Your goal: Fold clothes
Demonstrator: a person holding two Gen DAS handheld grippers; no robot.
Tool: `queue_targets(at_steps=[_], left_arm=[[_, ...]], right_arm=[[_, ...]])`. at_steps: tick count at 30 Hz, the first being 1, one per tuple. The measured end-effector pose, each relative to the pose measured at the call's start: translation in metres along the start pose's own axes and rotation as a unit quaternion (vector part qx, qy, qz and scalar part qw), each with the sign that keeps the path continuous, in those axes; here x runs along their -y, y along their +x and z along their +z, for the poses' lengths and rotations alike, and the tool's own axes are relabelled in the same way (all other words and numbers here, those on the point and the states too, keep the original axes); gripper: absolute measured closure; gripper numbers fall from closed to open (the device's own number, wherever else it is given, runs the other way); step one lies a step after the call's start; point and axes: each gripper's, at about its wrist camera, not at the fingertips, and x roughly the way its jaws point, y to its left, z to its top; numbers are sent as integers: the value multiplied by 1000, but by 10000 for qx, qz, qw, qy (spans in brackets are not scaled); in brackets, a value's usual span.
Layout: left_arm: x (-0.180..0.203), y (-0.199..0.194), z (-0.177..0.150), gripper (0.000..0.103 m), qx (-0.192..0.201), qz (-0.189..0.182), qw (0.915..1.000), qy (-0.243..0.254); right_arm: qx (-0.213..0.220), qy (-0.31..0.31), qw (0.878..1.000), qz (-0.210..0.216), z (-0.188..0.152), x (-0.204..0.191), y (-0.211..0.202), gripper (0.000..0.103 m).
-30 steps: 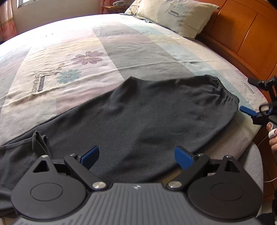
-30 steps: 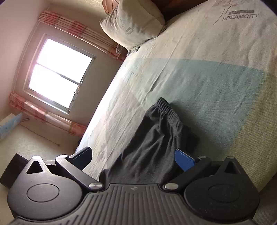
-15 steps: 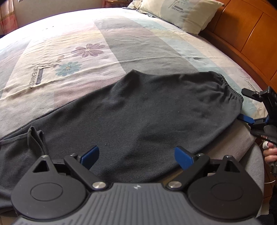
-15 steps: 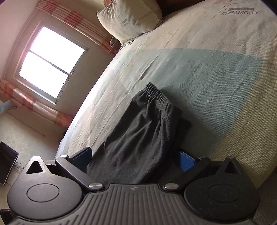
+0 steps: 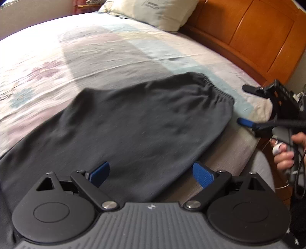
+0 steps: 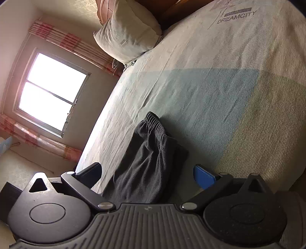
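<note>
Left wrist: left tool [image 5: 151, 173] spread wide.

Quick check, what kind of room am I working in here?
A bedroom, most likely: dark pants lie on a bed with a pillow against a wooden headboard, and a curtained window beyond.

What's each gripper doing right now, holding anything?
Left gripper: open, empty, above the dark pants.
Right gripper: open, empty, beside the pants' waistband.

pillow [image 5: 153, 11] against wooden headboard [image 5: 248, 32], bright window [image 6: 51, 99]
</note>
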Motion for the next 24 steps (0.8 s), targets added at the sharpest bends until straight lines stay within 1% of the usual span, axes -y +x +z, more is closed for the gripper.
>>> queue_targets(at_steps=[3, 6, 8, 9, 11, 13, 15, 19, 24], left_arm=[[6, 12, 15, 9, 206, -202, 9996, -63], [8, 22, 21, 9, 355, -625, 9970, -304], [10, 29, 16, 9, 240, -988, 9941, -380], [11, 32, 11, 9, 141, -1024, 9940, -364], [12, 33, 1, 9, 69, -973, 9947, -311], [13, 33, -8, 7, 2, -916, 9954, -275], [13, 29, -9, 7, -45, -830, 9961, -311], [12, 22, -13, 7, -139, -633, 9973, -355], [22, 14, -19, 6, -275, -148, 9995, 100]], right_arm=[[-71, -93, 9999, 45, 0, 0, 0, 0], [-49, -139, 9998, 102, -1, 1, -2, 0], [-73, -158, 9998, 98, -1, 1, -2, 0], [-73, -121, 9999, 77, -1, 1, -1, 0], [-104, -31, 9999, 2, 1, 0, 1, 0], [-240, 61, 9997, -86, 5, -2, 6, 0], [-346, 232, 9991, -46, 8, -2, 10, 0], [-427, 394, 9983, -36, 14, -3, 22, 0], [-491, 455, 9975, -214, 24, -9, 39, 0]])
